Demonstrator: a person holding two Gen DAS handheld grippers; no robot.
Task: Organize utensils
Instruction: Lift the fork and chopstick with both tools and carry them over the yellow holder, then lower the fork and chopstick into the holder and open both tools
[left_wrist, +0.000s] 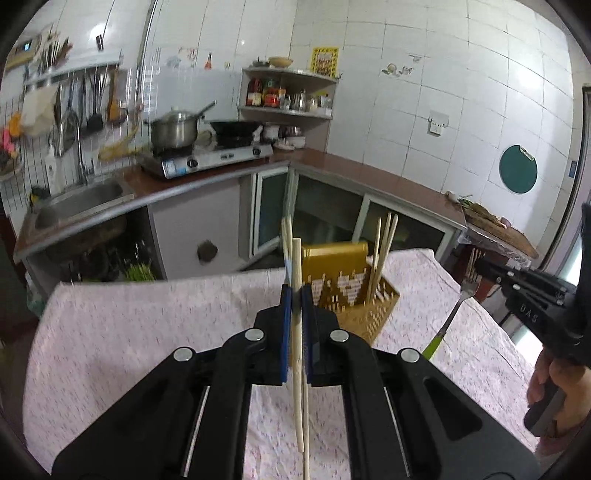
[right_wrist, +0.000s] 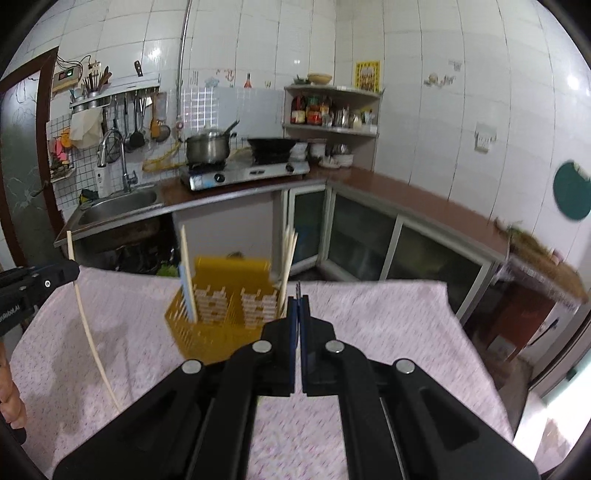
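Chopsticks (left_wrist: 297, 280) stand near-upright, clamped in left claw (left_wrist: 295, 295); yellow basket (left_wrist: 354, 295) lies just ahead-right. Right claw (right_wrist: 299, 299) pinches fork (left_wrist: 448, 317).

Past your pink floral cloth-covered tabletop (right_wrist: 388, 325), a lidded steel pot (right_wrist: 206, 147) and black wok (right_wrist: 271, 146) sit on the silver gas stove (right_wrist: 243, 175); left lies a steel sink (right_wrist: 118, 206), far right a round green board (left_wrist: 518, 168).
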